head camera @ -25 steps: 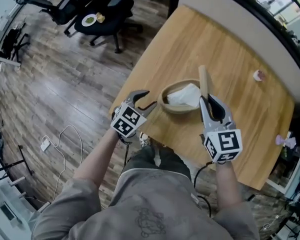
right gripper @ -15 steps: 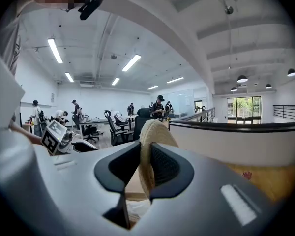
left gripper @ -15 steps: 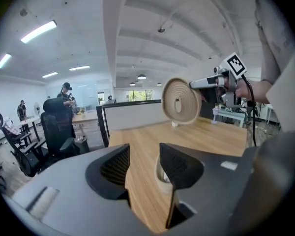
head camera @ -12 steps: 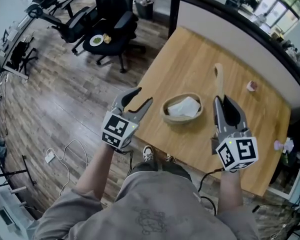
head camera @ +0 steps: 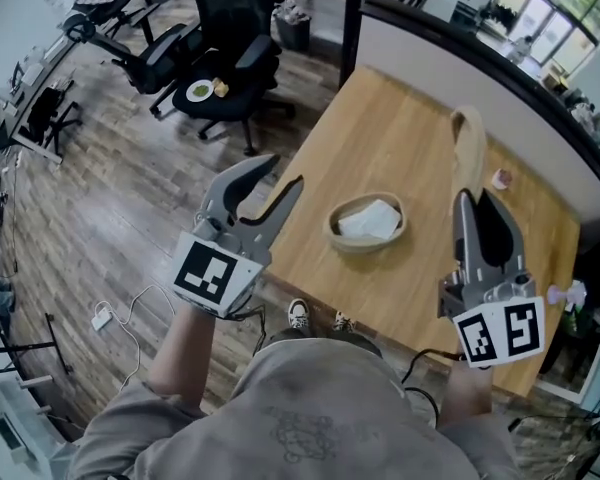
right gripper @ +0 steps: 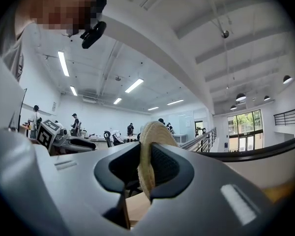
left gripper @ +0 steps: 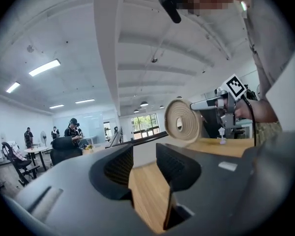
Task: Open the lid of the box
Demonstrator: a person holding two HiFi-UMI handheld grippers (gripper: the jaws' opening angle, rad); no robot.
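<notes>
The box is a round woven basket (head camera: 366, 241) on the wooden table (head camera: 400, 128), uncovered, with white paper (head camera: 372, 218) inside. Its flat woven lid (head camera: 468, 143) stands on edge, lifted above and to the right of the basket, with my right gripper (head camera: 472, 200) shut on its rim. In the right gripper view the lid (right gripper: 152, 132) sits pinched between the pads of the right gripper (right gripper: 146, 154). My left gripper (head camera: 280, 176) hovers left of the table edge; its jaws are closing with nothing between them. The left gripper view shows its empty gap (left gripper: 143, 151) and the lid (left gripper: 181, 123) beyond.
A small pink object (head camera: 500, 178) lies near the table's far edge and a pale figure (head camera: 568, 290) at its right edge. Black office chairs (head camera: 235, 58) stand on the wood floor at the left, one with a plate (head camera: 200, 90). A white cable (head camera: 120, 298) lies on the floor.
Both grippers have risen towards the head camera. The lid has gone up and to the right, away from the basket. The left gripper has drawn back left, off the table edge.
</notes>
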